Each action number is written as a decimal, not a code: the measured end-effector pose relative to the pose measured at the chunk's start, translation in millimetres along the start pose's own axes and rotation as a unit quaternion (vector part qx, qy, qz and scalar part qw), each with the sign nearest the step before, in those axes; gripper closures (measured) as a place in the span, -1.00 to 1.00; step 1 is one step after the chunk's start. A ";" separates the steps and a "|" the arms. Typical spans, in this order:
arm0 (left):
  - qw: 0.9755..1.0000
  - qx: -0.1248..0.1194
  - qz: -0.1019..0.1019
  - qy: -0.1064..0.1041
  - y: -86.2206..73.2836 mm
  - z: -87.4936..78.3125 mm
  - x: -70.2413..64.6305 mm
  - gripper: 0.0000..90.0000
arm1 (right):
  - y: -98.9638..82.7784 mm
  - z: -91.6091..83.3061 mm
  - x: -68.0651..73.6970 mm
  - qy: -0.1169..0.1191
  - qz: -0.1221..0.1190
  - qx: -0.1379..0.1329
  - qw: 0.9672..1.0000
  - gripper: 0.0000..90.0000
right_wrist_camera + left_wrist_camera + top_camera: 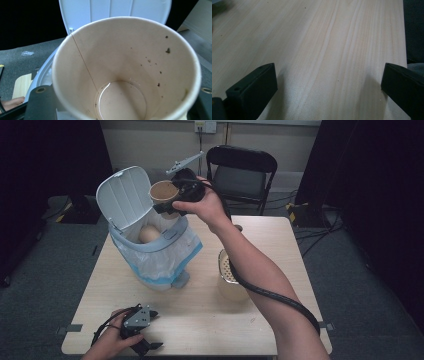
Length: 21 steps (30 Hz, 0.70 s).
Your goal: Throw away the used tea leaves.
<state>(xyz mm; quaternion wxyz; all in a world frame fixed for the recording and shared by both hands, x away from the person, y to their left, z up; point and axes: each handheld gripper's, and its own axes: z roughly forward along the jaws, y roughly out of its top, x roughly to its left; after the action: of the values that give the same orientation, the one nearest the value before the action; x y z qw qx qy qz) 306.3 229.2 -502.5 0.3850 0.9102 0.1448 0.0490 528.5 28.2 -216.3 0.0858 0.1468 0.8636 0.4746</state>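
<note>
Above the bin's point(150, 247) open mouth, at the far left of the counter point(200, 315), the right gripper point(172, 202) holds a paper cup point(164, 192), jaws closed on its walls. The cup is tilted, mouth up and toward the person; its long axis slants down toward the bin, whose lid point(122, 195) stands raised behind. Dropping it in likely needs only a release. The left gripper point(142, 342) rests at the near left edge, jaws wide apart and empty.
</note>
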 end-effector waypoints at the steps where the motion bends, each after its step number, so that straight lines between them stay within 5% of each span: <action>1: 1.000 0.000 0.000 0.000 0.0 0.0 0.0 -1.00 | 0.7 2.8 0.6 0.002 0.000 0.001 1.000 -0.42; 13: 1.000 0.000 0.000 0.000 0.0 0.0 0.0 -1.00 | 2.7 30.4 7.9 0.022 -0.004 0.009 1.000 -0.44; 16: 1.000 0.000 0.000 0.000 0.0 0.0 0.0 -1.00 | 1.3 34.7 9.5 0.044 0.002 0.014 0.999 -0.53; 18: 1.000 0.000 0.000 0.000 0.0 0.0 0.0 -1.00 | 0.9 37.1 12.4 0.035 0.000 0.025 0.999 -0.70; 21: 1.000 0.000 0.000 0.000 0.0 0.0 0.0 -1.00 | 0.1 36.0 12.3 0.042 0.007 0.023 0.999 -0.68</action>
<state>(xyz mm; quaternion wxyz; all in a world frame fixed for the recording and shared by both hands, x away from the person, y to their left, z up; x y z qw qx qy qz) 306.3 229.2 -502.4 0.3848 0.9103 0.1448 0.0490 527.2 61.0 -235.6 0.0422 0.1348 0.8762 0.4608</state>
